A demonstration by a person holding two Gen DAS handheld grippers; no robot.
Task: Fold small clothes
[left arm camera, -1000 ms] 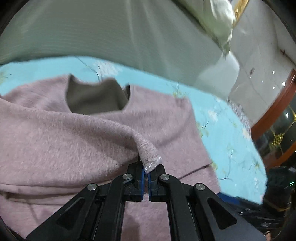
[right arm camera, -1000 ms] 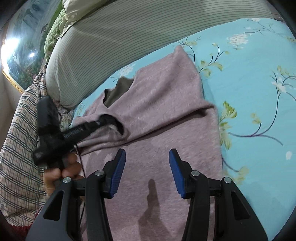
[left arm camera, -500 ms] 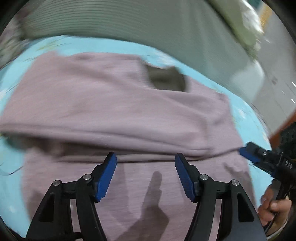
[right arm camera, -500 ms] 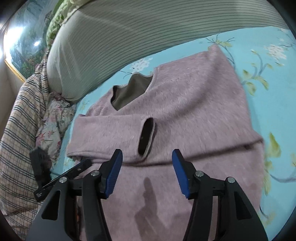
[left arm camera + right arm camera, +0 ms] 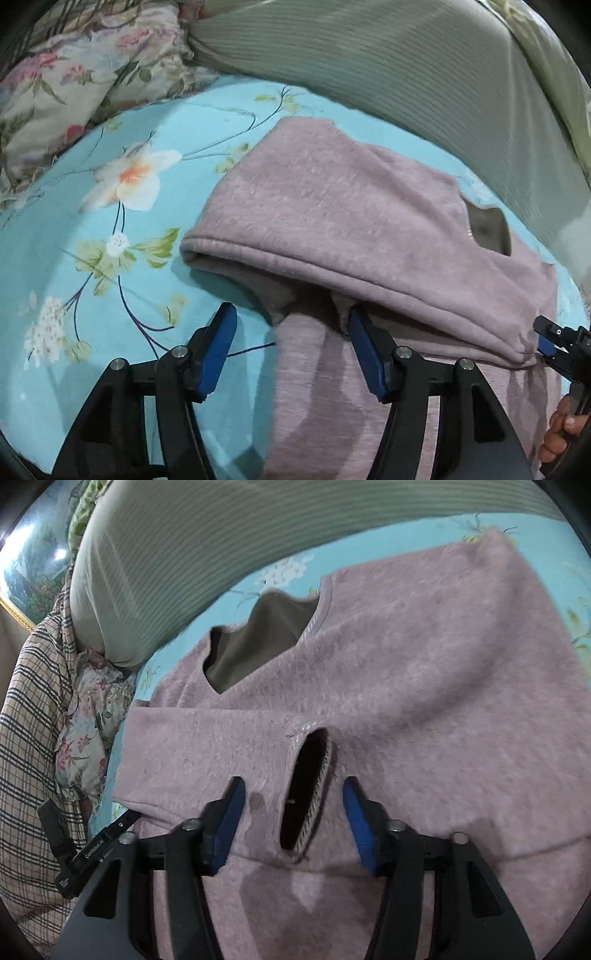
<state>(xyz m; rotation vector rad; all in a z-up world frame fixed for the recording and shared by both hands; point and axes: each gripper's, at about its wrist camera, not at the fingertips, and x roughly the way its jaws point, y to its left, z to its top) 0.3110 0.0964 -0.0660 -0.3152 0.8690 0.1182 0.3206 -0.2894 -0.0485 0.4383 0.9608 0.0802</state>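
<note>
Blue pads on the left gripper (image 5: 290, 350) stand wide apart and hold nothing; the left edge of the pink sweater (image 5: 332, 206) lies between them, with the blue floral sheet (image 5: 74, 280) under the left pad. Right gripper (image 5: 291, 825): pads also apart with nothing pinched, jaws have just been closing in, and the sleeve cuff (image 5: 308, 782) sits between them untouched.

Sweater lies flat on the sheet, neckline (image 5: 258, 638) toward the striped pillow (image 5: 192, 554). One sleeve is folded across the chest, its cuff ending mid-body. The other gripper's tip shows at each view's edge, beside the sweater's sides, with a hand (image 5: 561, 428) on the right one.

Step, as judged: sleeves are tucked in and the grippers are lining up low on the body for the next fold. Next move likely calls for each gripper to pinch the fabric at its side and carry the lower part up toward the neckline, keeping the folded sleeve from sliding. Hem not in view.
</note>
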